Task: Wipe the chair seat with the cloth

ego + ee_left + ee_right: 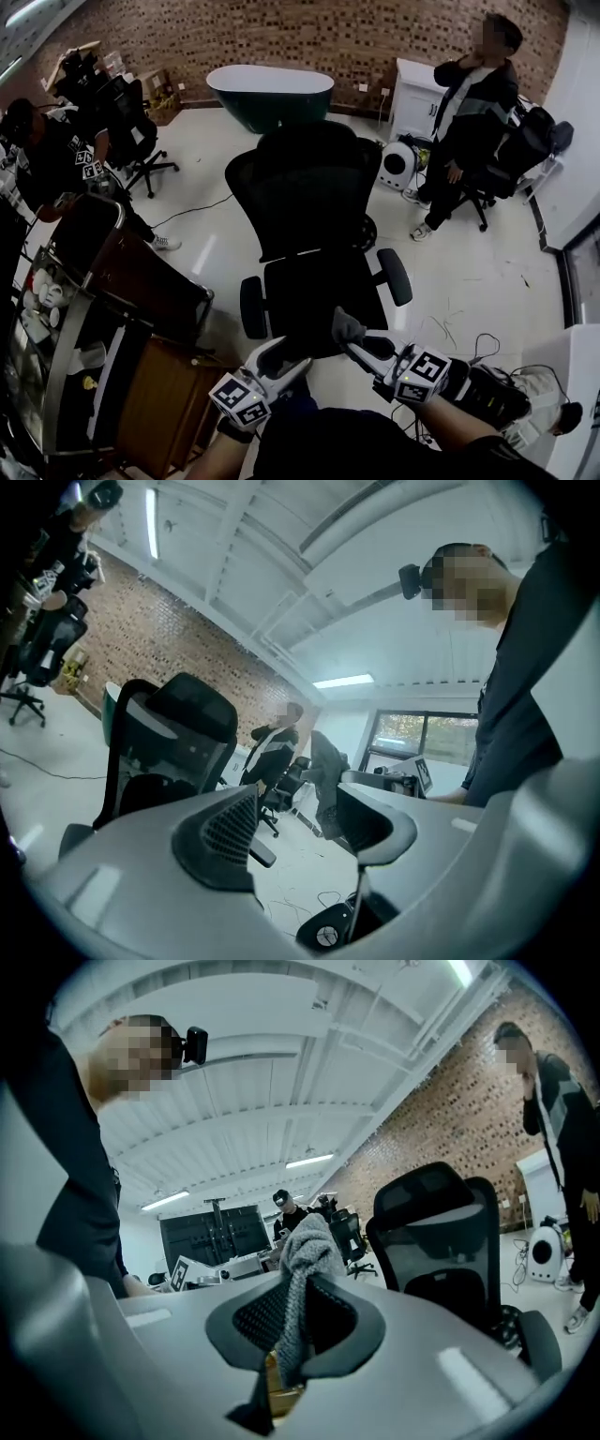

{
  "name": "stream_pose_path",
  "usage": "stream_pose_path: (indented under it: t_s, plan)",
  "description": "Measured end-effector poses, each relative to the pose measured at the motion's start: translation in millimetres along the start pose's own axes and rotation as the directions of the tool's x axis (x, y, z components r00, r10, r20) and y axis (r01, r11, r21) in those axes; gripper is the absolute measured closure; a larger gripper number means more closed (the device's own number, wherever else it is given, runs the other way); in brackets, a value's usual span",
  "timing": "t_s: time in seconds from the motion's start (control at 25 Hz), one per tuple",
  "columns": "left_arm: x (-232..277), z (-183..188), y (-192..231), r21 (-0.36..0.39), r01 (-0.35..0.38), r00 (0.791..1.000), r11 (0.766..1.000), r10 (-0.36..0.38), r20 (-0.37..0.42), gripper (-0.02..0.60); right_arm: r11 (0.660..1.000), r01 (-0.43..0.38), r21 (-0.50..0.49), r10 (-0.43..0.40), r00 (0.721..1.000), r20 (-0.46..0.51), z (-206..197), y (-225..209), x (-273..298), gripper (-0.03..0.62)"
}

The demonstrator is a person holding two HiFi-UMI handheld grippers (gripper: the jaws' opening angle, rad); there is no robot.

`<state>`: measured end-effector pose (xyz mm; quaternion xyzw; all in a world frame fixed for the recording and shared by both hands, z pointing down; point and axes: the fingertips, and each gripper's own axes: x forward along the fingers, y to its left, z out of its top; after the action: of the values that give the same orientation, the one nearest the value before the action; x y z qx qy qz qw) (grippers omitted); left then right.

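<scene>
Cloth (347,326), grey, being pinched between clamped jaws of right tool (364,345), hanging at near edge of black chair seat (319,286), left tool (281,361) gaping wide, carrying nothing, just left of it.

Ceiling strip lights (151,522) glare; fisheye edges darken; near foreground blurs.
</scene>
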<state>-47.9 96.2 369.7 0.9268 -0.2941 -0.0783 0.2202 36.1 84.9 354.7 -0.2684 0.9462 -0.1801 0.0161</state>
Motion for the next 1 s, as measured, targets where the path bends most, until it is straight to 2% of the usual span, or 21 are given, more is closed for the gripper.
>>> stream_pose_path:
  t_s: [0.16,0.28,0.48,0.68,0.88,1.0]
  plan:
    - [15,34,44,0.000,0.059,0.998,0.998,-0.059,-0.027,0.307,1.000,-0.003,-0.012,0.004,1.000,0.025,15,-26,55,0.562]
    - [17,52,78,0.017,0.069,0.997,0.997,-0.068,-0.044,0.307,1.000,0.004,-0.005,-0.004,0.999,0.039,20,-40,93,0.562]
    - [24,56,125,-0.016,0.039,0.998,0.999,-0.039,-0.054,0.301,0.999,0.051,-0.012,-0.051,0.998,-0.036,8,-78,129,0.562]
    - [39,32,176,-0.086,-0.043,0.997,0.995,0.038,-0.064,0.285,0.998,0.048,0.030,-0.043,0.988,-0.146,-20,-124,158,0.562]
    - [55,5,224,-0.117,-0.150,0.984,0.982,0.137,-0.111,0.276,0.999,0.022,0.049,-0.004,0.943,-0.331,-84,-182,198,0.562]
    - [62,-22,251,-0.129,-0.186,0.976,0.974,0.168,-0.138,0.275,1.000,-0.006,0.007,0.008,0.890,-0.456,-138,-220,223,0.562]
